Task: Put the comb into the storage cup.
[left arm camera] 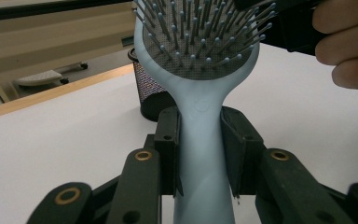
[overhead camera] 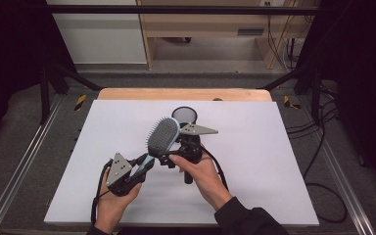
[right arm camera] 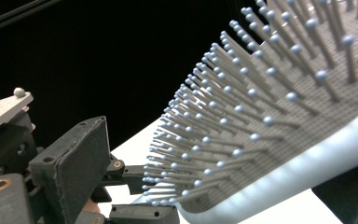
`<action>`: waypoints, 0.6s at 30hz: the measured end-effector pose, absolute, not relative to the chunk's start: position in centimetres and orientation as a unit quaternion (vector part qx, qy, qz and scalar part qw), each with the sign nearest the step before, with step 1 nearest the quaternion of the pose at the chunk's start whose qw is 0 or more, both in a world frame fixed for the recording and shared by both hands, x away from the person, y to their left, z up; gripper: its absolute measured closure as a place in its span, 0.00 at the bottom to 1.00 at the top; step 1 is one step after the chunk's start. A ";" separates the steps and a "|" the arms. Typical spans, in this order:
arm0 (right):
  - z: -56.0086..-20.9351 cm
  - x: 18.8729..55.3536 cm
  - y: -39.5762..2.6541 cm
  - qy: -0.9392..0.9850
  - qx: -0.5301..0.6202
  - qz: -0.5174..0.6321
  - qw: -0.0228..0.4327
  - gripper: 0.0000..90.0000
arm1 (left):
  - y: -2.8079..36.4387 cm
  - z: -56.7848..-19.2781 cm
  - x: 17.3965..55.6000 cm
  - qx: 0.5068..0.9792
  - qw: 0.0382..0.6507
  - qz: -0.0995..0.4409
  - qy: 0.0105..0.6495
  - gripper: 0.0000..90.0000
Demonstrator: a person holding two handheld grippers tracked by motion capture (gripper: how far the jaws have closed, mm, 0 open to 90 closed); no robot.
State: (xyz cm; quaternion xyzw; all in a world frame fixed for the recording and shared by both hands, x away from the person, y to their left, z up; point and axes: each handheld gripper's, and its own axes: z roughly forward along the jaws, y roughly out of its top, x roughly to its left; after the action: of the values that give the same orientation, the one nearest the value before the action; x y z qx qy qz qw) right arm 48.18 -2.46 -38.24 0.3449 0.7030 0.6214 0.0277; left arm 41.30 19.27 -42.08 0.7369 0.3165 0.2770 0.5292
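Left hand-held gripper clamps the brush handle, head slanting up toward the right hand-held gripper, whose jaws straddle the head's edge, grip unclear.

The left gripper's fingers clamp the pale blue hairbrush by its handle.

- The hairbrush is pale blue, with an oval paddle head and a slim handle.
- Its head carries a grey cushion set with thin grey bristles, each tipped with a small ball.
- It is held off the white table, tilted, the head up and away from the person, the handle sloping down towards the person's left.
- The bristle face looks up and towards the person's right.
- The handle sits between two black pads; they seem to press on both its sides.
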 end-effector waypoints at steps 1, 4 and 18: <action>-38.2 48.2 -2.6 0.702 0.345 0.623 0.026 0.08 | 19.3 -42.1 41.2 0.737 0.528 0.278 0.316 0.77; -38.0 48.3 -2.8 0.701 0.346 0.623 0.024 0.11 | 19.2 -42.1 41.1 0.738 0.528 0.281 0.313 0.77; -37.2 48.9 -4.2 0.687 0.353 0.635 0.001 0.27 | 18.8 -41.9 40.8 0.738 0.539 0.285 0.289 0.77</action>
State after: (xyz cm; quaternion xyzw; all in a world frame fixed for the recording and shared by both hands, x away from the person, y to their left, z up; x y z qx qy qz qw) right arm 48.91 -4.21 -37.24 0.3531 0.6870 0.6352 0.0005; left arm 40.82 18.77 -41.92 0.7377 0.2892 0.2854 0.5392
